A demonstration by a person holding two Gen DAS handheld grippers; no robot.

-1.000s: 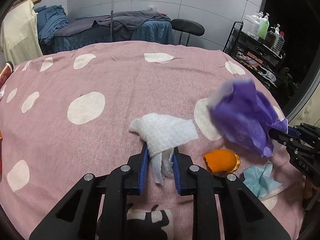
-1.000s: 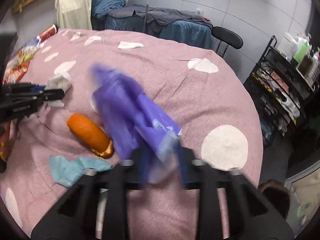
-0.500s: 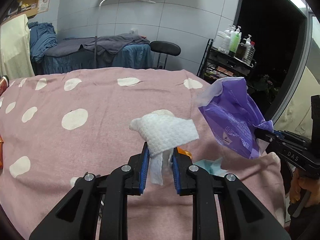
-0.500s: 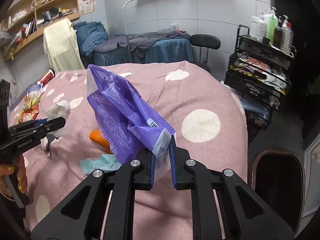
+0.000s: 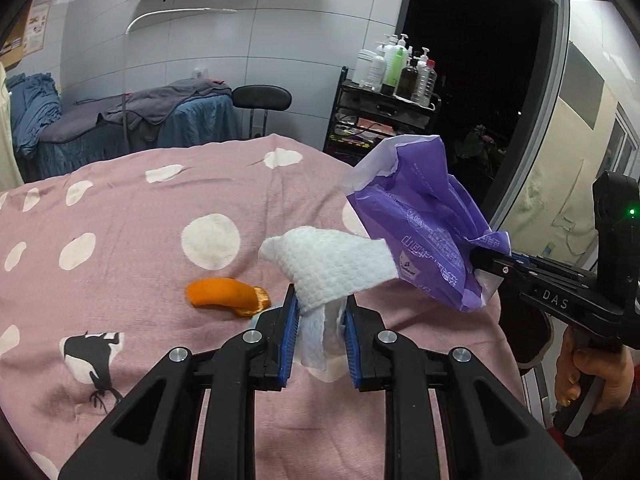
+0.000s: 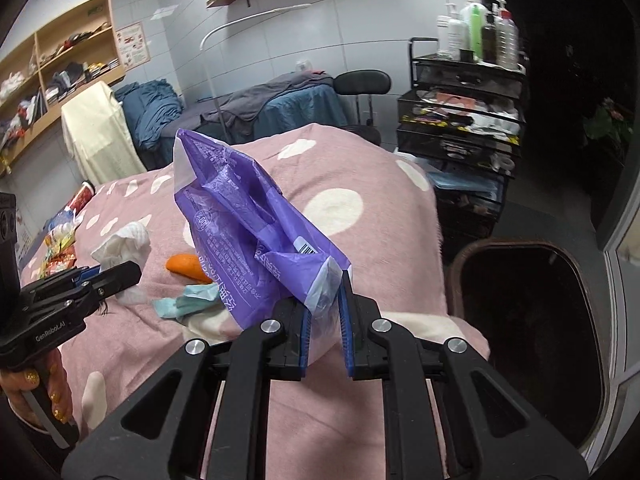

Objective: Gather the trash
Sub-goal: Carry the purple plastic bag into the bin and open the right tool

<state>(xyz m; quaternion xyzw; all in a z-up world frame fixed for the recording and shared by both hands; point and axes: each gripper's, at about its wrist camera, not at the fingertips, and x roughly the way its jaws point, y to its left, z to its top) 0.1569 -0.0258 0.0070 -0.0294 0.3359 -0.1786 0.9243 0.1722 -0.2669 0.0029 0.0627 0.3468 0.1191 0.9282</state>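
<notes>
My left gripper (image 5: 320, 312) is shut on a crumpled white paper towel (image 5: 332, 264) and holds it above the pink polka-dot bed cover (image 5: 132, 248). My right gripper (image 6: 324, 300) is shut on a purple plastic wrapper bag (image 6: 244, 236), held up in the air; the bag also shows in the left wrist view (image 5: 424, 224). An orange peel (image 5: 224, 298) lies on the cover, also in the right wrist view (image 6: 186, 266). A light blue tissue (image 6: 188, 298) lies beside it. A dark trash bin (image 6: 532, 320) stands on the floor to the right of the bed.
A black trolley (image 6: 460, 120) with bottles stands beyond the bed's far right corner. A black stool (image 5: 262, 98) and a second bed with blue and grey covers (image 5: 132, 120) are behind. Snack packets (image 6: 60, 240) lie at the bed's left edge.
Both grippers have risen and swung right, toward the bed's right edge, each keeping its item. The trash bin has come into the right wrist view.
</notes>
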